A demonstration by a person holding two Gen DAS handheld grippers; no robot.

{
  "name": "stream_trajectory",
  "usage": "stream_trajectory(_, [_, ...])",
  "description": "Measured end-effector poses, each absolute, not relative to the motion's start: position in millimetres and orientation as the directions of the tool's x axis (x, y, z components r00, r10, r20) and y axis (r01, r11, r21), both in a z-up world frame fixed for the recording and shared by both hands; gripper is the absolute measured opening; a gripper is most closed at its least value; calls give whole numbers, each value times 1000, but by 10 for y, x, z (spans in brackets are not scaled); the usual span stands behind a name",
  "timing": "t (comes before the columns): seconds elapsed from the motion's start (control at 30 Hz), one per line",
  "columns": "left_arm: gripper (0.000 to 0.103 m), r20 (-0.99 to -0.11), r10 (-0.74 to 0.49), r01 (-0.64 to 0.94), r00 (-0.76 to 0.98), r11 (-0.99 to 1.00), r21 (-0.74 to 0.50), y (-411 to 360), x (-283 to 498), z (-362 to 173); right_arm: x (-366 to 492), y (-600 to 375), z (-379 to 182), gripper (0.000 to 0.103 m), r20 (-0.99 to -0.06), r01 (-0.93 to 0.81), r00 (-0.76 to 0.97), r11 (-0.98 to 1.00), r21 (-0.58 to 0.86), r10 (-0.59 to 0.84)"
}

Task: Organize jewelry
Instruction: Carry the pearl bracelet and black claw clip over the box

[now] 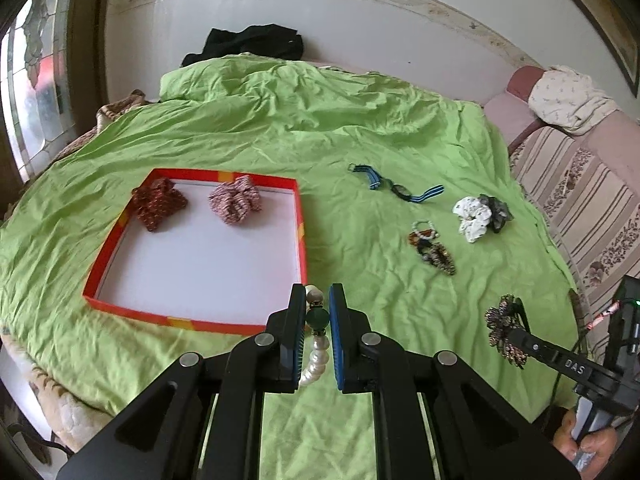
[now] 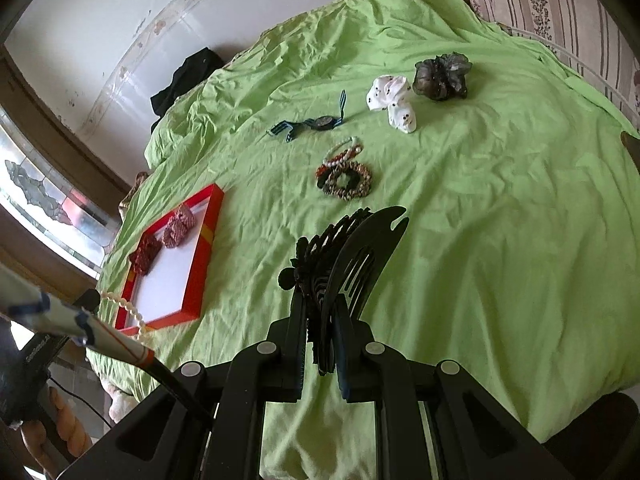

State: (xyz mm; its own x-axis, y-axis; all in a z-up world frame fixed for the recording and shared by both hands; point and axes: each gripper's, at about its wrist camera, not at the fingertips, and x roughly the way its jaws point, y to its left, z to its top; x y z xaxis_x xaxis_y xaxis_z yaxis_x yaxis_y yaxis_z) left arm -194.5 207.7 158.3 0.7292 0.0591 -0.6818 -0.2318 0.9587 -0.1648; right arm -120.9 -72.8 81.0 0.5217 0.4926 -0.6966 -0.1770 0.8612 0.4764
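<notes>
My left gripper (image 1: 318, 292) is shut on a pearl bracelet (image 1: 318, 354) with a dark green bead, held above the near right corner of the red-rimmed tray (image 1: 172, 320). On the tray's white floor lie a dark red scrunchie (image 1: 158, 204) and a pink scrunchie (image 1: 236, 200). My right gripper (image 2: 320, 308) is shut on a black hair clip (image 2: 352, 240) that bears a beaded flower (image 1: 502, 328). On the green bedspread (image 2: 480, 220) lie a blue-strapped watch (image 2: 316, 123), bead bracelets (image 2: 340, 154), a leopard scrunchie (image 2: 348, 182), a white scrunchie (image 2: 394, 102) and a grey scrunchie (image 2: 440, 74).
A black garment (image 1: 252, 42) lies at the far end of the bed against the wall. A striped sofa (image 1: 580, 192) runs along the right side and a stained-glass window (image 1: 32, 80) is at the left. A hand (image 1: 584, 440) grips the right gripper's handle.
</notes>
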Motion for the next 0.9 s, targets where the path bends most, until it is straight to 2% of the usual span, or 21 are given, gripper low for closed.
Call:
stream_trajectory(0.4, [11,-683,182,-320,708,944,-80,2300,-2044,1486,-1245,-401,788,13,-714,-232,480,859,457,510])
stream_trajectory(0.9, [11,-686,242,-415,686,905,-96,2886,-1953,1329,-1152,514,939,13,-752,-371,419,852,370,509])
